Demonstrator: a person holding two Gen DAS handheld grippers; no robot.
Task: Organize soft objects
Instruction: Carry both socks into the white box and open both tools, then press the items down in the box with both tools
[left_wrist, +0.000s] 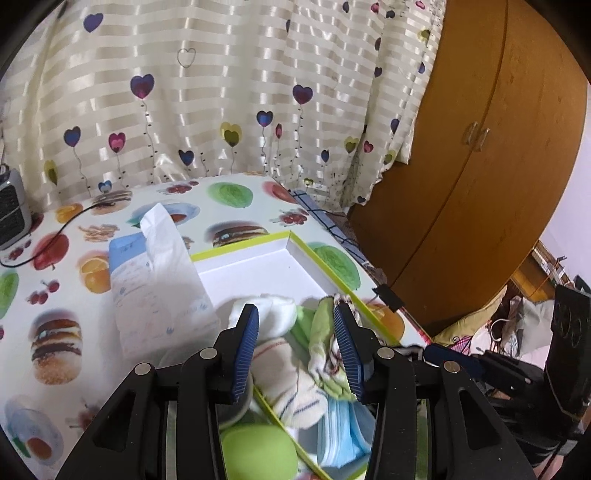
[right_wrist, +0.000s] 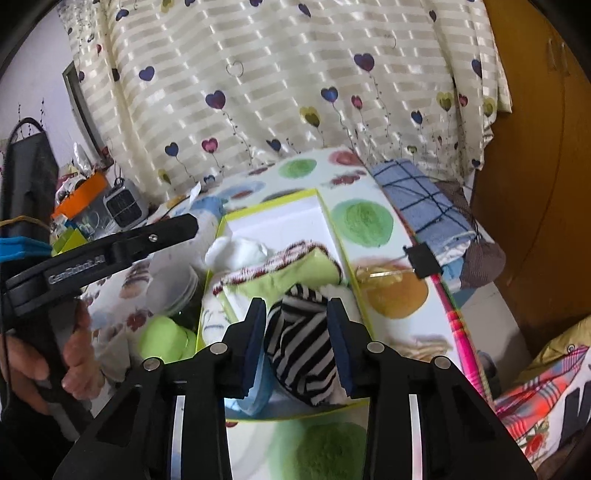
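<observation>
Left gripper (left_wrist: 299, 350) hovered half-open over the box (left_wrist: 321, 254), holding nothing; white sock (left_wrist: 273, 314) and green sock (left_wrist: 325, 325) lay just beyond its tips. Tissue pack (left_wrist: 159, 280) stood off its left side, outside the box. Right gripper (right_wrist: 297, 339), the nearer one, straddled the striped sock (right_wrist: 303, 343), long axis running along its fingers; whether the pads were pinching it, I couldn't tell.

The left gripper (left_wrist: 295, 347) hides part of the socks (left_wrist: 291, 391) in the box (left_wrist: 303, 245). The green ball (left_wrist: 258, 452) is cut off by the picture's lower edge. The striped sock (right_wrist: 306, 350) covers the blue masks (right_wrist: 258, 398), and whether the right gripper's (right_wrist: 297, 343) pads press it cannot be determined.
</observation>
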